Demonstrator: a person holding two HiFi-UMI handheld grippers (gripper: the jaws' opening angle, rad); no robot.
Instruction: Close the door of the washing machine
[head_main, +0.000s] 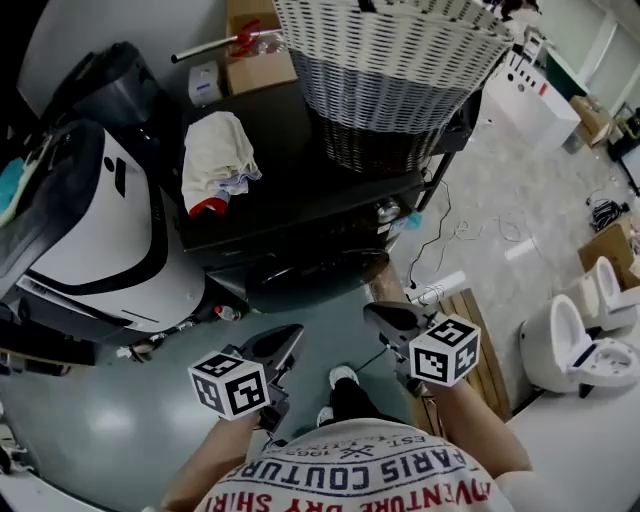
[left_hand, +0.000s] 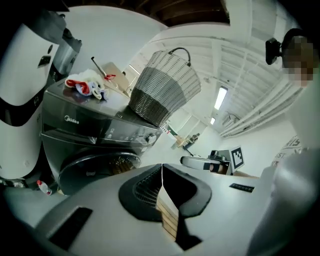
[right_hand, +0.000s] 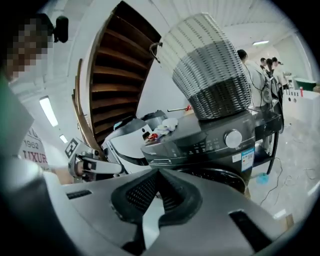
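Washing machine (head_main: 290, 175) – dark, front-loading, standing on the floor ahead of the person. The control panel with its round knob (right_hand: 233, 138) faces the tools. The round door (head_main: 310, 280) sits low on the front, below the panel. In the left gripper view the door (left_hand: 97, 170) lies against the front of the machine. No view shows whether it is latched.

Left tool (head_main: 280, 343): held low in front of the person and pointed toward the door, well apart from it. In its own view the left tool (left_hand: 162, 172) has both jaws together, pads meeting along a thin line, with nothing between them.

Right tool (head_main: 390, 320): held beside the left one at about the same height, also clear of the machine. In its own view the right tool (right_hand: 159, 175) has its jaws together as well, and empty.

Items on the machine top:
- A woven basket (head_main: 390, 70), white above and grey below, stands upright toward the right side.
- A crumpled white cloth (head_main: 215, 150) with red and blue patches lies toward the left edge.

A white appliance (head_main: 100, 230) with dark trim stands just beside the machine on its left. Two white toilets (head_main: 570, 345) stand on the floor – well apart, at the right.
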